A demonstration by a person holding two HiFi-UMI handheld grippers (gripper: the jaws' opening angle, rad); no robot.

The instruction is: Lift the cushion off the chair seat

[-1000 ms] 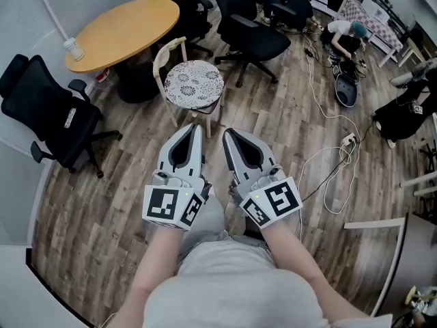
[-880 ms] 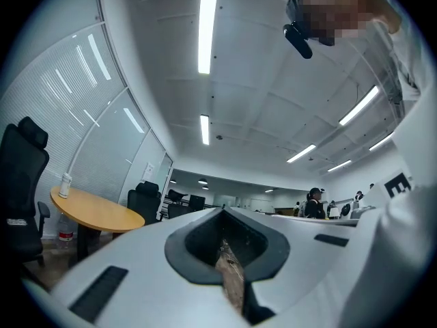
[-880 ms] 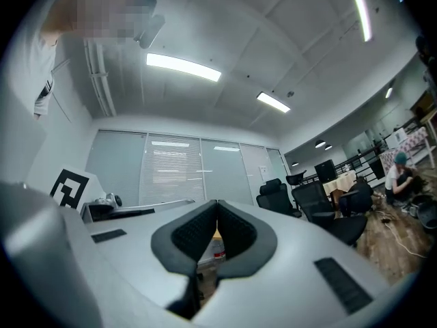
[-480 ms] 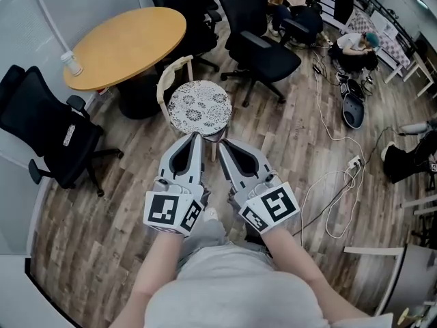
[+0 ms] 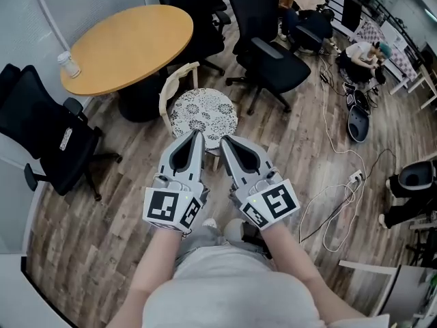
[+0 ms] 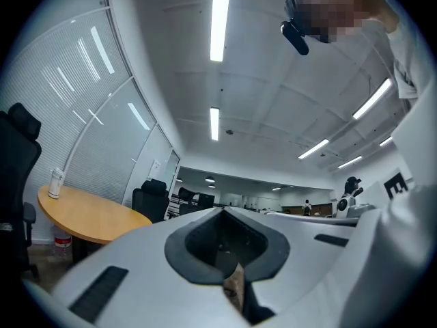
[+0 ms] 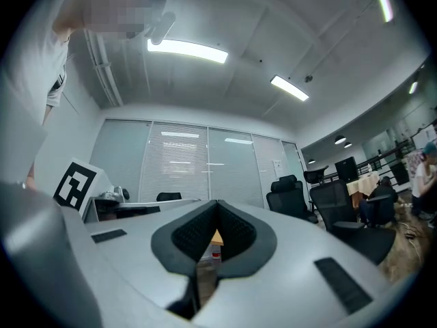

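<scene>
A round white cushion with a black flower pattern (image 5: 203, 111) lies on the seat of a small wooden chair (image 5: 175, 82) with a curved back. In the head view my left gripper (image 5: 196, 134) and right gripper (image 5: 223, 140) are side by side, pointing at the cushion's near edge. Their tips reach that edge in the picture, but contact does not show. Both are shut with nothing between the jaws. The left gripper view shows its jaws (image 6: 222, 210) together, aimed over the room. The right gripper view shows the same (image 7: 217, 202). The cushion is in neither gripper view.
A round wooden table (image 5: 126, 43) with a small jar (image 5: 68, 64) stands behind the chair to the left. Black office chairs stand at the left (image 5: 51, 139) and behind (image 5: 270, 46). Cables (image 5: 334, 203) trail over the wood floor at the right. A person (image 5: 369, 53) crouches far right.
Both grippers have moved forward together toward the chair. The cushion, which lay well ahead of the tips, is now right at them. Both stayed shut.
</scene>
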